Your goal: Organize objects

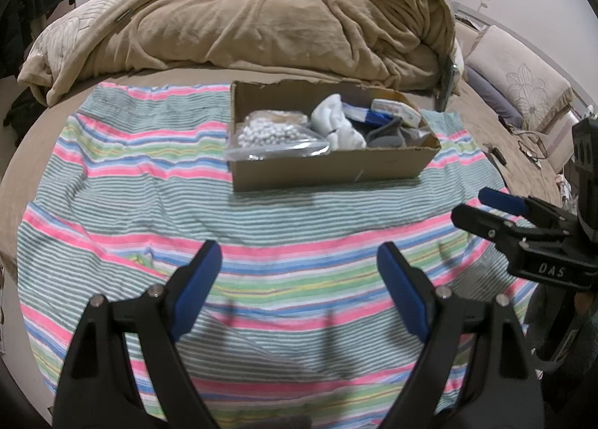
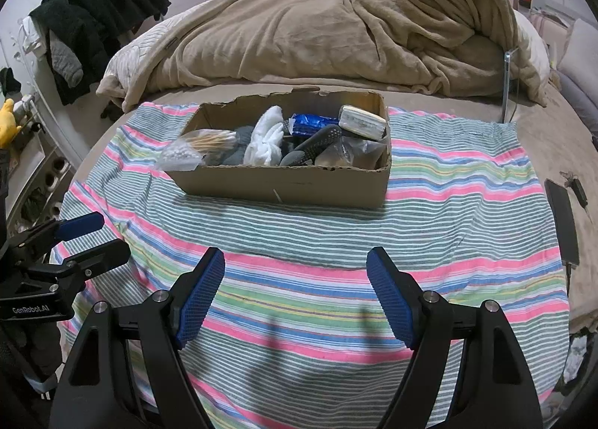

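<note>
My right gripper (image 1: 486, 212) body reads "DAS"; my left gripper (image 2: 93, 238) body reads "GenRobot.AI". I can read nothing else.

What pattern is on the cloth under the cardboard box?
Stripes on the cloth: teal-white, pink, blue, green. Right wrist view shows it best.

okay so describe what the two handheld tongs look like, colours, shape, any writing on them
Both tongs, left and right, are matte black plastic with two long tapering fingers tipped by blue textured pads. Round silver pins sit at the finger joints. Seen from the side, the right body carries white lettering "DAS", and the left one reads "GenRobot.AI". No sleeves or cables show clearly.
</note>
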{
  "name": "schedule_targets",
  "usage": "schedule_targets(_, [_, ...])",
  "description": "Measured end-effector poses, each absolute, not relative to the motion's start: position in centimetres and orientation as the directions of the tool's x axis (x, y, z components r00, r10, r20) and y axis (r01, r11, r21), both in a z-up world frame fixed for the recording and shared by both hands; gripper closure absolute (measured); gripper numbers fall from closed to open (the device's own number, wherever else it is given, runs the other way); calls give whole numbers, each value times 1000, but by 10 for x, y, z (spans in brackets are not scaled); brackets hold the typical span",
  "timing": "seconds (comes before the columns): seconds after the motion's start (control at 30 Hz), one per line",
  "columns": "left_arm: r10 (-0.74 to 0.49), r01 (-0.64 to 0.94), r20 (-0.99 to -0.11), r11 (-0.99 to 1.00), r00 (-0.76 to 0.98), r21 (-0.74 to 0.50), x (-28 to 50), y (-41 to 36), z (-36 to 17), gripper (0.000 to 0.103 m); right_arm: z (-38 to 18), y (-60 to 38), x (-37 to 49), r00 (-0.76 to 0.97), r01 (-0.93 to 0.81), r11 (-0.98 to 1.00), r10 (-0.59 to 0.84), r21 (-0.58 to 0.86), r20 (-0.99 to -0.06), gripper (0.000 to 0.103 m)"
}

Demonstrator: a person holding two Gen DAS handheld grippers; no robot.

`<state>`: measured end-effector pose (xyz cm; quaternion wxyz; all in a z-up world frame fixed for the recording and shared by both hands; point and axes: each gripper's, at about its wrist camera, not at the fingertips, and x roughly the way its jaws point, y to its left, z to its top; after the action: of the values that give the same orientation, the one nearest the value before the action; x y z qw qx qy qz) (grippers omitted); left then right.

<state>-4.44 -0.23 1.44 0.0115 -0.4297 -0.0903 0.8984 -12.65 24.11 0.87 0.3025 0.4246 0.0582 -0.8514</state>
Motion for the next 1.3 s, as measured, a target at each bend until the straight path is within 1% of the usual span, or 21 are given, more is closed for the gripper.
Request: schedule_targets(1.3, [78, 72, -762, -984, -642, -162, -42, -5, 18, 17, 9, 237, -128, -446, 573, -802, -478, 169, -757, 22])
